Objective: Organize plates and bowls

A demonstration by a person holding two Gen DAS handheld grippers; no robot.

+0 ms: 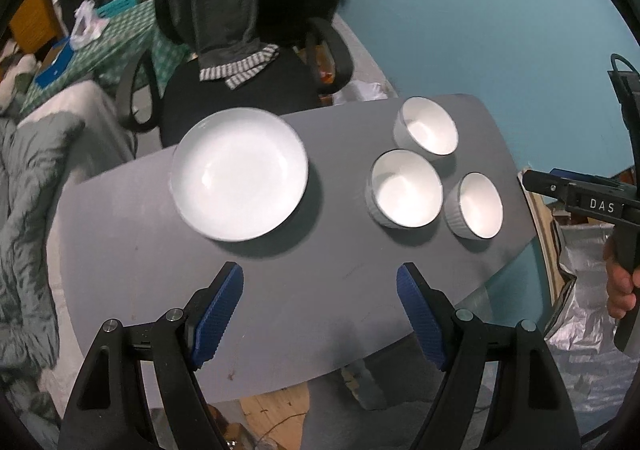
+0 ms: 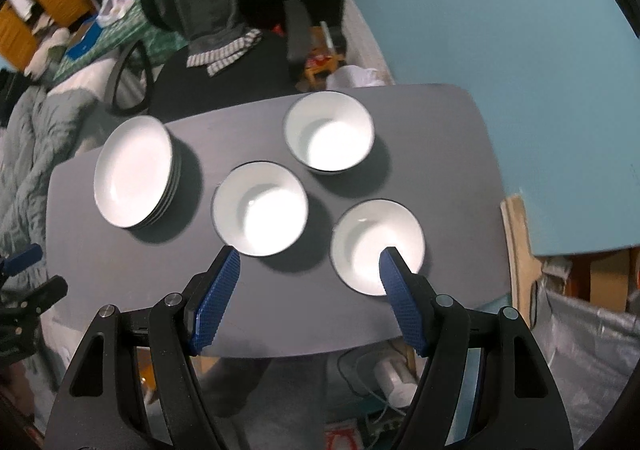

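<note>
— What's right under my lens?

— My right gripper (image 2: 310,278), jaws spread wide with nothing between them, hanging over the near edge of the grey table (image 2: 120,290). The nearest bowl (image 2: 368,234) lies just past my right-hand pad, a second bowl (image 2: 260,209) just past the left-hand one, and the third bowl (image 2: 330,133) sits farther back.

— And the plates?

— The stack of plates (image 2: 134,173) is off to the left, well apart from the bowls, already piled.

— Which hand takes the bowls?

— The right, I judge; it's nearer them. My left gripper (image 1: 320,300) is wide open and empty too, and the plates lie ahead of it, slightly left. The bowls are round, so no axis to line up.

— Beyond the table?

— An office chair (image 1: 240,89) with a towel draped on it.
</note>
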